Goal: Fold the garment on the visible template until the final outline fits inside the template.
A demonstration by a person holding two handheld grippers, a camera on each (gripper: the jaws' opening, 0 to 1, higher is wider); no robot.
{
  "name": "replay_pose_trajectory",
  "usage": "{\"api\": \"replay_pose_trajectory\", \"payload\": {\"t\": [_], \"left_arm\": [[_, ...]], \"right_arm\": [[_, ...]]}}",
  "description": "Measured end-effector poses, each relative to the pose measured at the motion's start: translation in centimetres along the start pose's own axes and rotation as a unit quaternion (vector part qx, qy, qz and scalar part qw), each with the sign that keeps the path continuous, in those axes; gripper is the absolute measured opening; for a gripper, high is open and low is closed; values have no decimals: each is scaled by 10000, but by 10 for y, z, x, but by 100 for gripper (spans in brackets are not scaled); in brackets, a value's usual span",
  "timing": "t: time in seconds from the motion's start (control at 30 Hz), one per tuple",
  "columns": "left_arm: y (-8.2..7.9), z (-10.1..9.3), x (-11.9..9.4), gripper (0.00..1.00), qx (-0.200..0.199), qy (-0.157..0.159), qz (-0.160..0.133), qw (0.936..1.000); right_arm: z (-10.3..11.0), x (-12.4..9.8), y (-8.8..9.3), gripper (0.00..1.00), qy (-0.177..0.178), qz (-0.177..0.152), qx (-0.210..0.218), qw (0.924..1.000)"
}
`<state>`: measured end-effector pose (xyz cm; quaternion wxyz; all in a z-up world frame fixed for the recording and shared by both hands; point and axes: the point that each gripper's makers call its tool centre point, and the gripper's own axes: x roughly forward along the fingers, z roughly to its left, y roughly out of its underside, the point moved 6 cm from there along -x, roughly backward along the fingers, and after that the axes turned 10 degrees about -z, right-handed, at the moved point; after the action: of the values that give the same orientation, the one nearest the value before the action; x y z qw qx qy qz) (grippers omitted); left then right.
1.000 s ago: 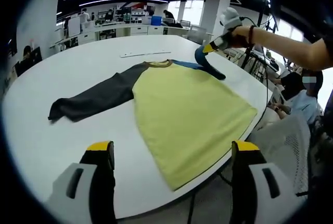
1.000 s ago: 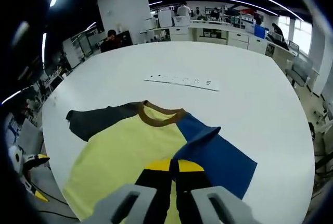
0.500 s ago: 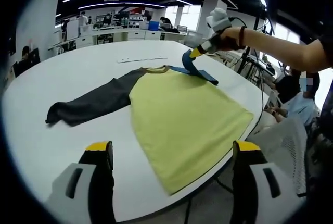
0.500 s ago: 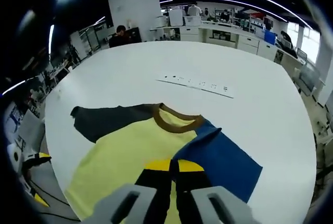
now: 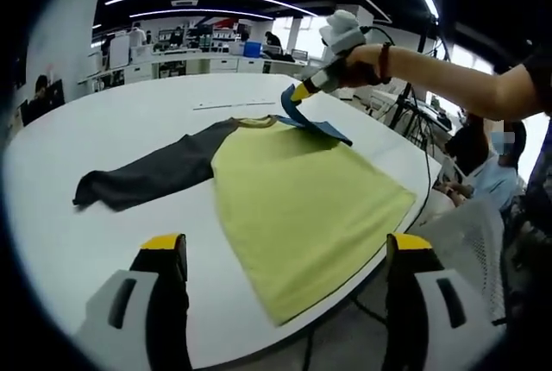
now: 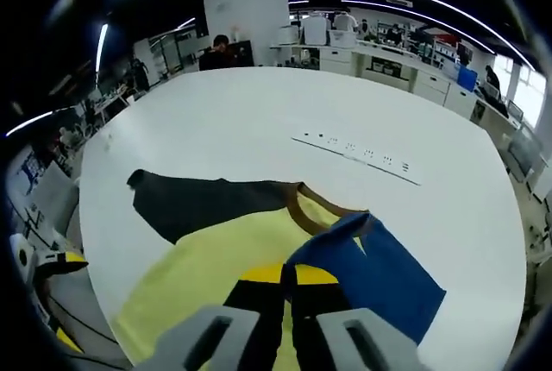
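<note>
The left hand-held gripper has two black jaws capped yellow on pale grey mounts; the right hand-held gripper matches, yellow-tipped, grey-bodied; the person's hand wears a dark wristband.

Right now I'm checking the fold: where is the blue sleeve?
In the left gripper view, the blue sleeve is pinched by the right gripper, lifted beside the brown collar.

yellow garment flat on white table, grey sleeve outstretched, blue sleeve lifted.
</note>
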<state>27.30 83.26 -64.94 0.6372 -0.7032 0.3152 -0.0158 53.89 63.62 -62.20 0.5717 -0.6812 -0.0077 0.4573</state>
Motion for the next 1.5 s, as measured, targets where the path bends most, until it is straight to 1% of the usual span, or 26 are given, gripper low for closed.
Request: {"api": "replay_pose_trajectory", "payload": {"t": [0.23,0.4,0.5,0.7,0.87,1.03,1.3,1.5], "left_arm": [[2,4,-3,93,-60,-79,27,9999],[1,4,-1,93,-141,-97,-49,9998],[0,5,-1,93,-175,-105,-104,9997],[1,7,-3,93,-167,-131,-68,9998],[5,8,-4,93,-185,-139,-3,9997],[6,6,-2,92,-226,-110,-15,9997],[5,4,0,92,-213,-80,-10,9997],[5,5,-1,91,-212,-102,-9,9997]], "right_arm": [[17,7,-2,0,-205,-24,-87,9997],[29,11,-2,0,-377,-8,-133,9992],[39,13,-4,0,-544,-39,-120,9984],[55,15,-7,0,-733,-79,-183,9971],[69,13,-7,0,-1057,-97,29,9943],[78,11,-6,0,-1198,-127,125,9926],[93,10,4,0,-1391,-92,-53,9902],[100,17,16,0,-1389,33,-112,9902]]}}
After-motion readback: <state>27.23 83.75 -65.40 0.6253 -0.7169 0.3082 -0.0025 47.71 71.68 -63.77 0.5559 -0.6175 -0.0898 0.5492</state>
